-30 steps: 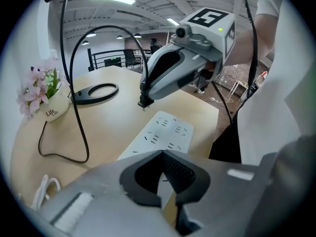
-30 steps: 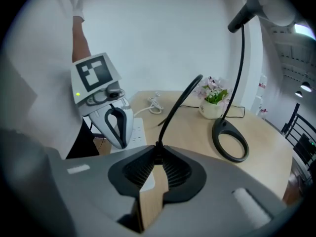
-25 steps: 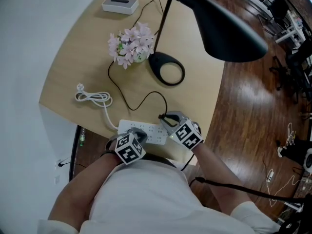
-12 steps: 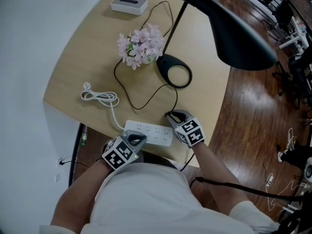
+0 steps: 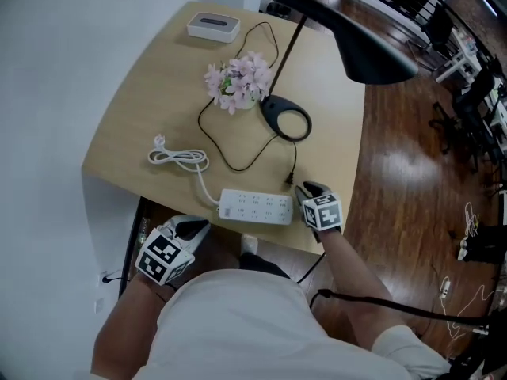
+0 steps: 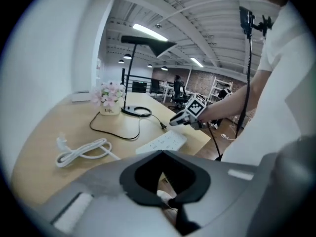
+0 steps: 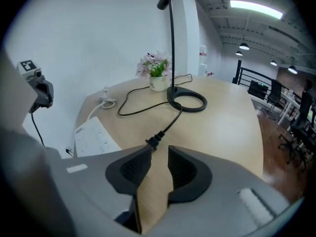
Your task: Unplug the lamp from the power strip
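Along the near edge of the pale worktop [image 5: 135, 125], at about 6 o'clock from its middle, lies the white power strip [image 5: 255, 207]. Its own white lead [image 5: 178, 158] runs off its left end and lies coiled at 8 o'clock.

The lamp [image 5: 372, 54] stands towards 1 o'clock, and its dark shade hangs out over the right-hand edge. Its ring-shaped base [image 5: 272, 106] rests flat on the wood. The black cord [image 7: 168, 125] runs from that base towards the near edge and ends in the lamp plug [image 7: 152, 141]. That plug lies loose on the worktop, out of the strip and just off the strip's right end.

The right hand-held gripper [image 5: 305, 190] sits low over the wood at 5 o'clock. Its jaws are parted by a narrow gap, and only bare worktop shows between them. The plug lies just ahead of one jaw tip, not between the two.

The left hand-held gripper [image 5: 190, 228] hangs off the worktop at 7 o'clock, below the near edge and clear of the strip. Its jaws are spread wide around nothing.

A small pot of pink flowers [image 5: 240, 76] stands at 12 o'clock, just left of the lamp base. A flat white box [image 5: 214, 27] sits beyond it by the far edge.
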A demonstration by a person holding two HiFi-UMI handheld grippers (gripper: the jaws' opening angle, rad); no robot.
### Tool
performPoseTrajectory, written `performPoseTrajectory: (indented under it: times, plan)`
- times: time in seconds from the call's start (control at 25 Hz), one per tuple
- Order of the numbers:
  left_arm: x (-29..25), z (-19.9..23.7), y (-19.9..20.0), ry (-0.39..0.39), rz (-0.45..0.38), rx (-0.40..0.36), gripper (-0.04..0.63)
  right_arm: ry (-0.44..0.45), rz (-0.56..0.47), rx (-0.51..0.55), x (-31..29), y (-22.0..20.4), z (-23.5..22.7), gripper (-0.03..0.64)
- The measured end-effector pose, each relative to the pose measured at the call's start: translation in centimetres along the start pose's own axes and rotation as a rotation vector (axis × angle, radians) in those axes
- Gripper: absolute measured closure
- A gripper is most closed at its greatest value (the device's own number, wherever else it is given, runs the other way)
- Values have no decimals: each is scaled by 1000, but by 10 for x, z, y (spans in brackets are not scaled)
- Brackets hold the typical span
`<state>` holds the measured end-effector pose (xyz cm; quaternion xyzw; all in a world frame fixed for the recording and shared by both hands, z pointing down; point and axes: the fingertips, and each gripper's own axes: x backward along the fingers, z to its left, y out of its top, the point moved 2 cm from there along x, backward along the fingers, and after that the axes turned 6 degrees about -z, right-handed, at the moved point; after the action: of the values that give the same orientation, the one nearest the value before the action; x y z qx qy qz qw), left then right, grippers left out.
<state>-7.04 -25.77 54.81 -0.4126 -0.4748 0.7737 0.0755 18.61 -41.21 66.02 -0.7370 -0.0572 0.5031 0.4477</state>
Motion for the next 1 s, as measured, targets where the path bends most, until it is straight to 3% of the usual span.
performPoseTrajectory:
  times: [0.2, 0.32, 0.48, 0.68, 0.8, 1.0]
  plan:
    - [90, -7, -17, 45, -123, -35, 592, -97, -113, -11, 77, -11, 49, 517]
    - [142, -19, -41, 38, -165, -39, 592, -107, -190, -28, 130, -28, 113, 518]
    - [193, -46, -85, -1, -149, -52, 592, -86, -266, -53, 197, -62, 212, 518]
    - [226, -84, -117, 8, -175, -46, 592, -20, -293, -71, 265, -103, 296, 522]
    - [235, -111, -120, 1, -214, -29, 592, -16, -309, -54, 297, -117, 319, 522]
    - [249, -167, -121, -4, -276, -78, 592, -19, -366, 1, 357, -137, 347, 522]
